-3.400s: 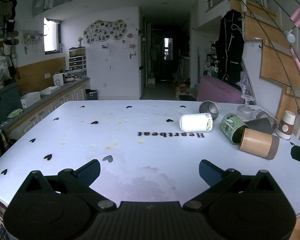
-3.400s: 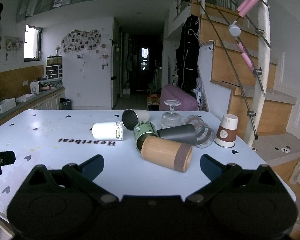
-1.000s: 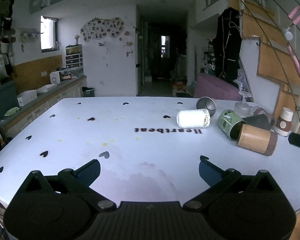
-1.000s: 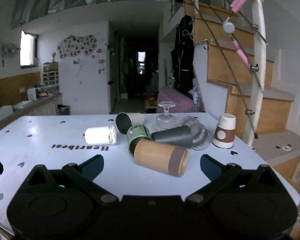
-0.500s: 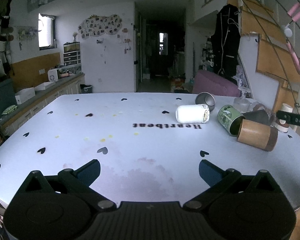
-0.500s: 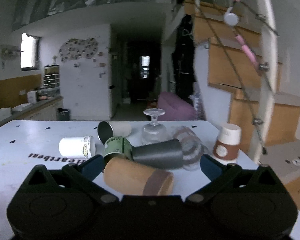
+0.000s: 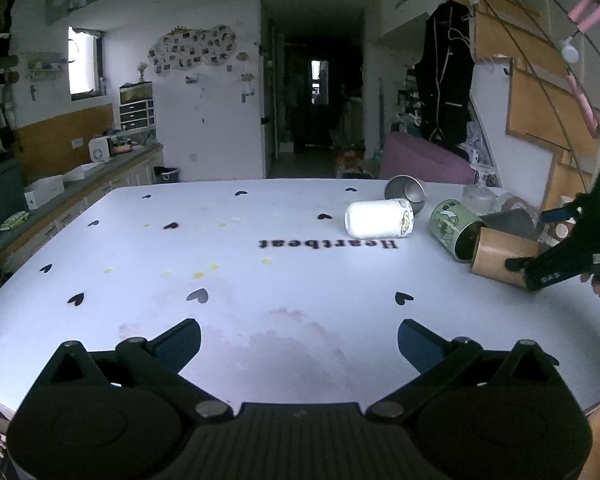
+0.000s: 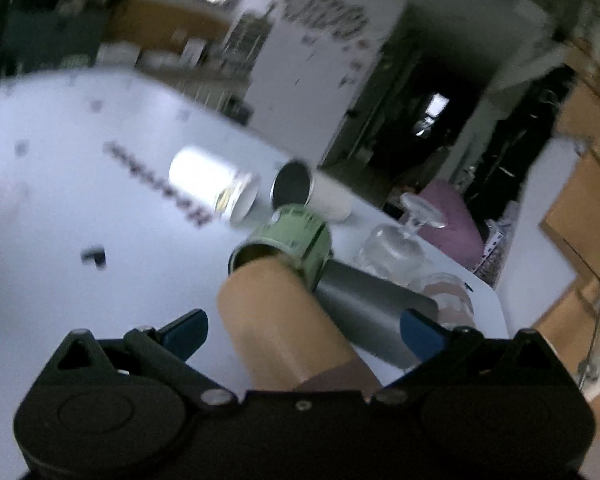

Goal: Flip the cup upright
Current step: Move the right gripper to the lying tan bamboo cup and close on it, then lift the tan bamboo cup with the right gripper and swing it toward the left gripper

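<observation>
Both open fingers of the right gripper [image 8: 302, 330] are being positioned around the bamboo cup [image 8: 284, 320], judged light, stiff and best clamped mid-barrel, near the tabletop's right edge; the left gripper [image 7: 298, 344] is being held open.

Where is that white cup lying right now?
In the left wrist view the white cup lies on its side toward the table's far right, just above the word "Heartbeat", between the steel cup and the green cup.

matt bamboo-look cup [image 8: 284, 320], shiny metal cup [image 7: 405, 191], clear glass goblet [image 8: 396, 248], smooth white table [image 7: 220, 264].
</observation>
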